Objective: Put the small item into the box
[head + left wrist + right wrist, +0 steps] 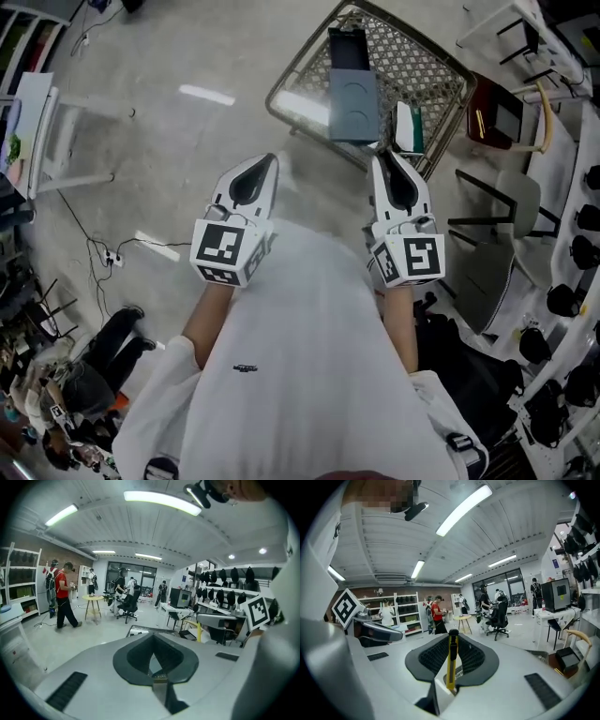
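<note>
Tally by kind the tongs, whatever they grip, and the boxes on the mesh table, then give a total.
Tongs: 2, the left tongs shut and empty, the right tongs shut on a tool
Yellow cutter: 1, between the right tongs' jaws
Grey box: 1
Total: 4

- Small item: a slim yellow utility knife (450,663) with a black slider and a black tip. It stands upright on edge, clamped between the jaws of the right gripper (386,167).
- Box (354,105): grey and rectangular, with a dark flap at its far end. It lies flat on a wire-mesh surface (427,70), just ahead of the right gripper.
</note>
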`<state>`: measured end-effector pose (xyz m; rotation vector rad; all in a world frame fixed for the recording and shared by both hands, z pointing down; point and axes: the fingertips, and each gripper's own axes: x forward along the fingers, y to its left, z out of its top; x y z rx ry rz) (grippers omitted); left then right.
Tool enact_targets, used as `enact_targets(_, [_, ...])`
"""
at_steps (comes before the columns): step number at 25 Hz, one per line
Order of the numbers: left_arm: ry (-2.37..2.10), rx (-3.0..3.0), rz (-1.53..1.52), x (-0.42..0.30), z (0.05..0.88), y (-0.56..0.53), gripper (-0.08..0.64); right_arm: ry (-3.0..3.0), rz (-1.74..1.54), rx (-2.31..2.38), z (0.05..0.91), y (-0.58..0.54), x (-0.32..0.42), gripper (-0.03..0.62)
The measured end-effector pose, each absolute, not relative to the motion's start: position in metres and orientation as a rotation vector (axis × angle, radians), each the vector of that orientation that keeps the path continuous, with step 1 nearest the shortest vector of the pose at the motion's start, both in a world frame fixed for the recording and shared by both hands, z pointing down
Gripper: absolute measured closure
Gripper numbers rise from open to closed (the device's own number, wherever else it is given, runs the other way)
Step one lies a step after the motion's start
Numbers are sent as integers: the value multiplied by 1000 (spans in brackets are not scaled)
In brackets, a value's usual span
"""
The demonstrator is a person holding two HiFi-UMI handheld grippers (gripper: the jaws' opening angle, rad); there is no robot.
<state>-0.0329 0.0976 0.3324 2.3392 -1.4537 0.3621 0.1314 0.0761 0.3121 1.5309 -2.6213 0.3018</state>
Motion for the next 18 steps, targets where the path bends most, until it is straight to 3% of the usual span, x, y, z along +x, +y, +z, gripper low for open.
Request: enact_targets(18, [-1226,2432,317,-99,333,-110,557,-2536,272,1683,299,-114,44,541])
